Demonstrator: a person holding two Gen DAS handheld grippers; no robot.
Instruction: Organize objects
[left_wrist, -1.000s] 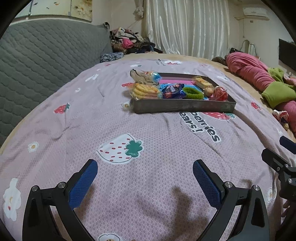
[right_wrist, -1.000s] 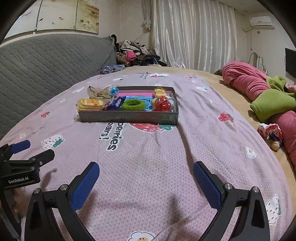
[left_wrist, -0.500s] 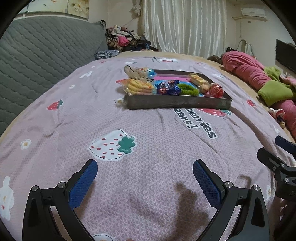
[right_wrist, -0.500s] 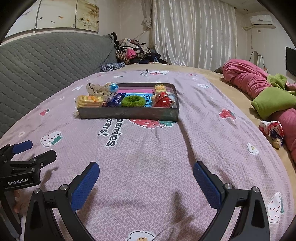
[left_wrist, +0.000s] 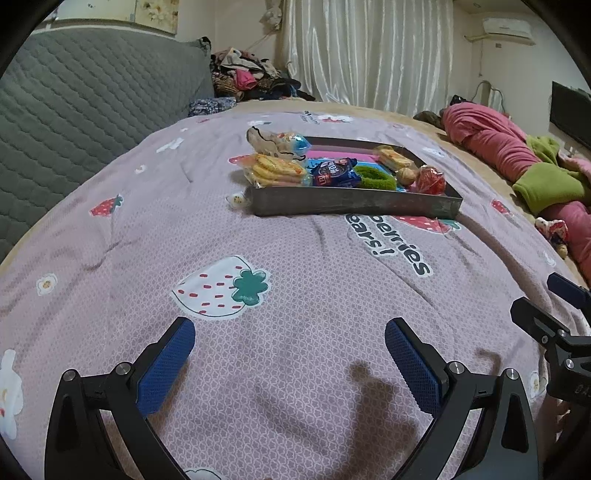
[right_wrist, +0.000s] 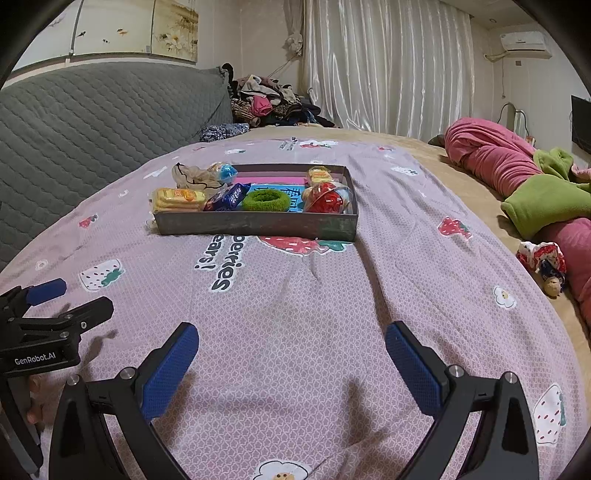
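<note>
Pink bed cover (right_wrist: 295, 314) holds the tray (right_wrist: 258, 223) full of snacks and a green hair tie (right_wrist: 266, 201). Your left claw (left_wrist: 290, 343) and right claw (right_wrist: 291, 347) are both wide open, holding nothing. Tidying looks done, or about to be unpacked.

Left gripper (left_wrist: 288, 354) jaws apart, empty; snack-filled tray (left_wrist: 354, 201) ahead on bedspread (left_wrist: 295, 280)

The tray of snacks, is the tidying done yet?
The snacks and the green hair tie all sit in the tray. Both grippers, left and right, hold nothing, jaws open. That fits a finished tidy-up, or one where they get unpacked next.
</note>
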